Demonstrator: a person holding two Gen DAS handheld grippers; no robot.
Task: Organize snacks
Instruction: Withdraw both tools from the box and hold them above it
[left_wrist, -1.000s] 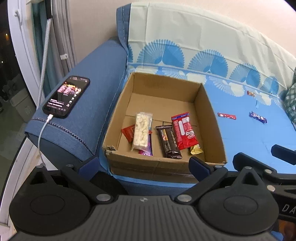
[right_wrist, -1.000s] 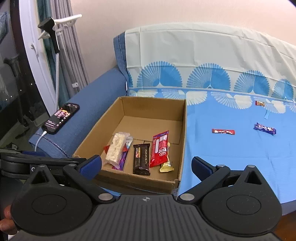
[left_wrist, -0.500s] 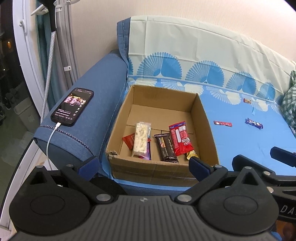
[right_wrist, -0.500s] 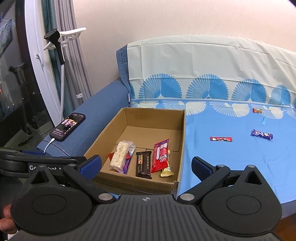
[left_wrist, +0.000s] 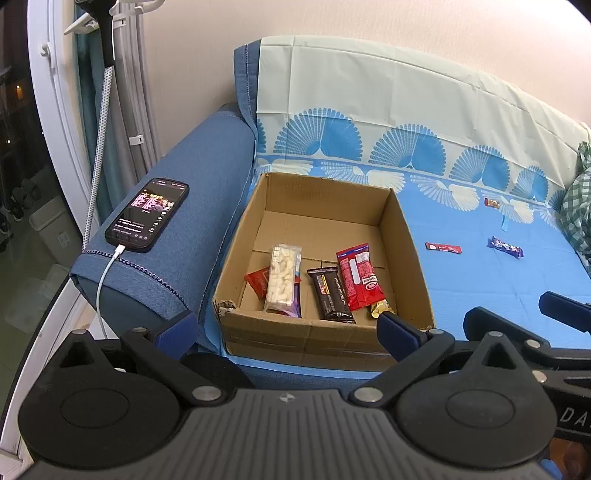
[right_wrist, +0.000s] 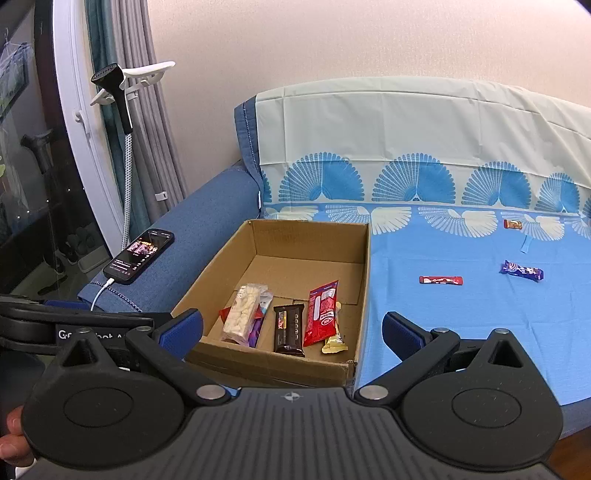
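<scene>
Organizing snacks, collection step: both tools hang back at the near edge of the sofa (right_wrist: 207, 221), facing the cardboard box (right_wrist: 364, 280), which sits on the blue patterned cover (right_wrist: 461, 332) against the armrest. Inside the box, along its near wall, lie a clear pack of white pieces (right_wrist: 243, 314), a dark brown bar (right_wrist: 289, 328), a red wrapper (right_wrist: 322, 317) and a small gold-wrapped piece (right_wrist: 334, 343). Three snacks lie loose on the cover: in the right wrist view a slim red bar (right_wrist: 440, 280) at about 1 o'clock from the box, a purple wrapper (right_wrist: 521, 270) well beyond it toward 2 o'clock, and a small orange piece (right_wrist: 512, 223) farther back near the fan print. To do the step well, the judgement is to send the right gripper (right_wrist: 291, 328) to the slim red bar first, as the nearest item, aligning the fingers across its short width and pressing lightly into the soft cover so the flat wrapper is caught rather than pushed away. Right gripper: level, jaws spread wide, holding nothing. Left gripper (left_wrist: 284, 326): beside it and lower, jaws likewise spread and empty, aimed at the box front. A phone (left_wrist: 147, 214) on a charging cable rests on the armrest, clear of the work
</scene>
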